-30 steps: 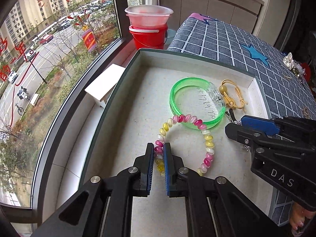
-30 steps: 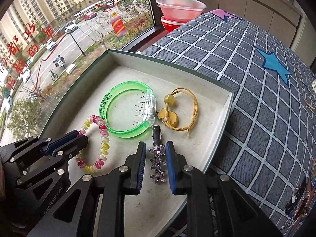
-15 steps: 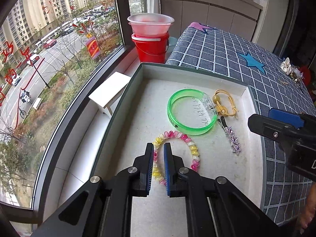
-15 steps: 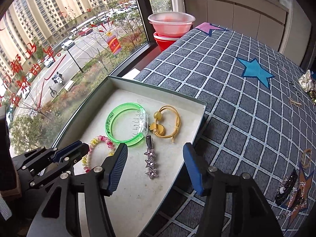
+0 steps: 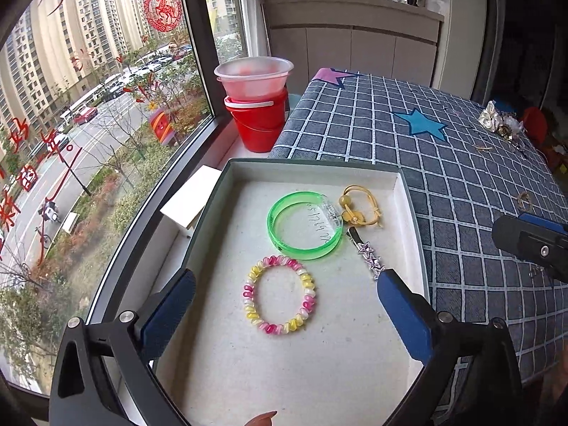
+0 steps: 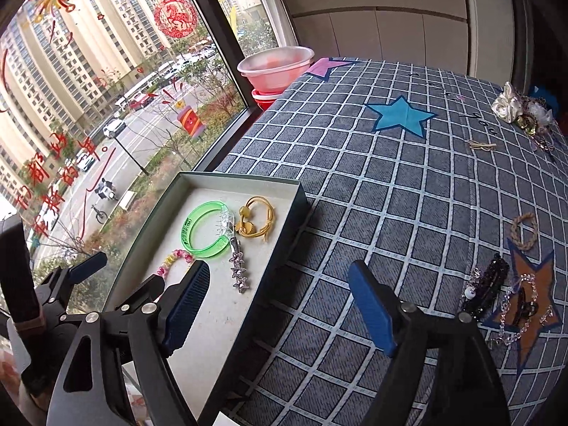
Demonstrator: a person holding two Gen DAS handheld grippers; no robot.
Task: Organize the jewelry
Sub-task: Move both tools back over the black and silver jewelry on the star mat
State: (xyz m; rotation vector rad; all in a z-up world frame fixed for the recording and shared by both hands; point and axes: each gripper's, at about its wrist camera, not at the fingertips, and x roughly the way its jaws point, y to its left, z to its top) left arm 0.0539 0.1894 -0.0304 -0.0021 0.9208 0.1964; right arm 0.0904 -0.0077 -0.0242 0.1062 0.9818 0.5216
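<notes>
In the left wrist view a grey tray [image 5: 312, 168] holds a green bangle [image 5: 280, 234], a yellow cord bracelet [image 5: 369, 206], a star hair clip [image 5: 371, 259] and a pink-and-yellow coil bracelet [image 5: 248, 298]. My left gripper [image 5: 285, 282] hangs above the coil bracelet, jaws opening wide, pads clear of it. In the right wrist view my right gripper [image 6: 278, 269] hovers over the tray's right wall [image 6: 284, 220], jaws opening, nothing between them. The star clip [image 6: 238, 269] lies flat just left of it, beside the bangle [image 6: 188, 230].
On the checked cloth [image 6: 355, 177] to the right lie a braided ring [image 6: 524, 230], a black clip [image 6: 486, 287], a crystal chain [image 6: 522, 312] and a far pile [image 6: 522, 110]. A red bucket with a bowl [image 5: 259, 120] stands behind the tray, by the window.
Left gripper opened, let go of the coil bracelet and rose. Right gripper opened off the star clip, lifted and moved right towards the cloth.
</notes>
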